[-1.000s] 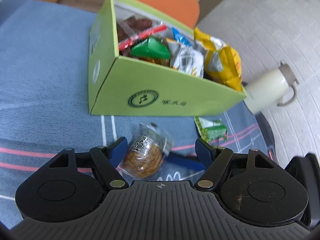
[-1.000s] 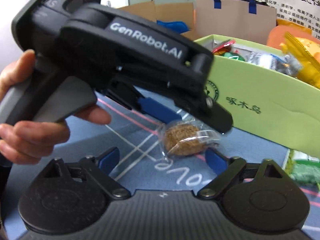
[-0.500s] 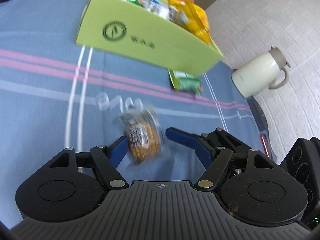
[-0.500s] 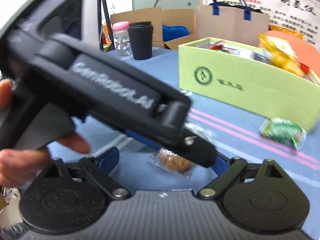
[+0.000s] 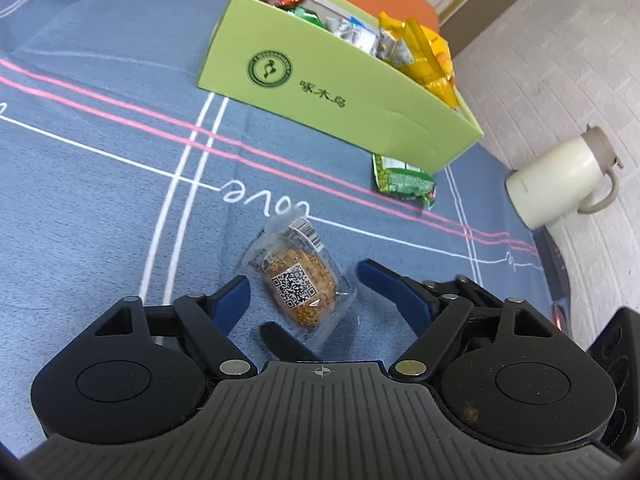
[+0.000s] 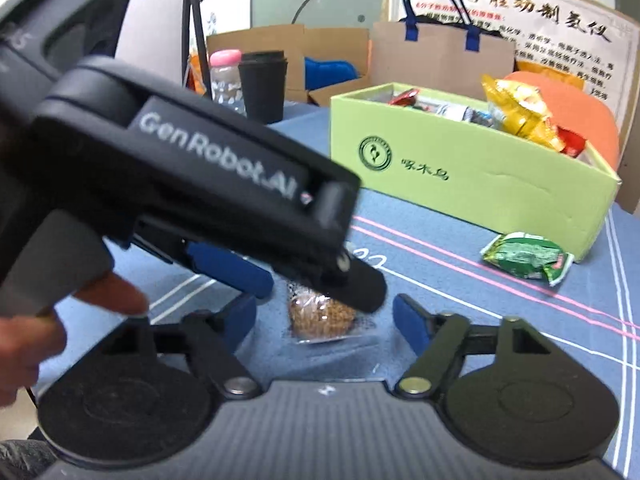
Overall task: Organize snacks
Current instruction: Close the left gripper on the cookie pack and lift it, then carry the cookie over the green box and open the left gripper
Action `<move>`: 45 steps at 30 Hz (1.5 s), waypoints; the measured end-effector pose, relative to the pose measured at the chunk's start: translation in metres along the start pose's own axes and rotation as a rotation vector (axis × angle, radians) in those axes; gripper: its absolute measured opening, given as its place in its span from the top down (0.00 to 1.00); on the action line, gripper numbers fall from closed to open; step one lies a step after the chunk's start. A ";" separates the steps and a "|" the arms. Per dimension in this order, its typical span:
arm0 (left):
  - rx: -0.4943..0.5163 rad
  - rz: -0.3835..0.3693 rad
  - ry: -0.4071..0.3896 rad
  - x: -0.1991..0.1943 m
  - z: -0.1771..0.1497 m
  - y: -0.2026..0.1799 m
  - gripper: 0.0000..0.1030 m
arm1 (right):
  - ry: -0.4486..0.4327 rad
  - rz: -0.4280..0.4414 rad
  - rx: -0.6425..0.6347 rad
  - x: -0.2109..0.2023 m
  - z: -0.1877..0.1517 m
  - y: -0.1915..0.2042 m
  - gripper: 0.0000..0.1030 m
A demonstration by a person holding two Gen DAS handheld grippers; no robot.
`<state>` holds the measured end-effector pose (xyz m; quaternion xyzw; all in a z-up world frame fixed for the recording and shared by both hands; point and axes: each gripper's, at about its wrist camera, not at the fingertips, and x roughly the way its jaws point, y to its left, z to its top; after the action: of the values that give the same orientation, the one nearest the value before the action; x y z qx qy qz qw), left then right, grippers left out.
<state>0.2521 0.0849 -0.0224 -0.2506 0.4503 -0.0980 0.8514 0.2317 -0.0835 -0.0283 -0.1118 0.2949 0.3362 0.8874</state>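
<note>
Left gripper [image 5: 302, 292] jaws spread, clear-wrapped round cracker [image 5: 298, 286] lying flat on blue tablecloth [image 5: 100, 200] between its blue fingers [image 5: 234, 298], neither pad touching it. Packet long axis runs from near-right up to far-left, barcode end pointing away toward the "love" lettering, QR label facing up. Right gripper [image 6: 324, 320] jaws closing around the same cracker, pads not on it yet; left gripper's body crosses in front of it, a hand [image 6: 24, 332] on its handle. Farther right, green snack packet [image 5: 404, 182] flat on the cloth, long axis roughly across, just beside the green box's near right corner. Green box [image 5: 340, 92] behind it, packed with mixed snack packets. White jug [image 5: 560, 182] past the cloth's right edge. Black cup [image 6: 264, 84] and pink-capped bottle [image 6: 224, 76] near the far left edge
</note>
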 end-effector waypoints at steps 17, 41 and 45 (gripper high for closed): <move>0.056 -0.108 -0.122 -0.028 0.071 -0.016 0.89 | -0.138 -0.082 -0.047 -0.005 0.052 -0.010 0.49; 0.096 -0.093 -0.382 -0.043 0.147 0.010 0.42 | -0.308 -0.237 -0.038 -0.025 0.114 -0.116 0.24; 0.065 -0.116 -0.278 -0.031 0.103 0.015 0.41 | -0.155 -0.239 0.061 -0.027 0.056 -0.130 0.12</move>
<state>0.3170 0.1452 0.0403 -0.2595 0.3093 -0.1259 0.9062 0.3270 -0.1724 0.0327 -0.0930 0.2203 0.2266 0.9442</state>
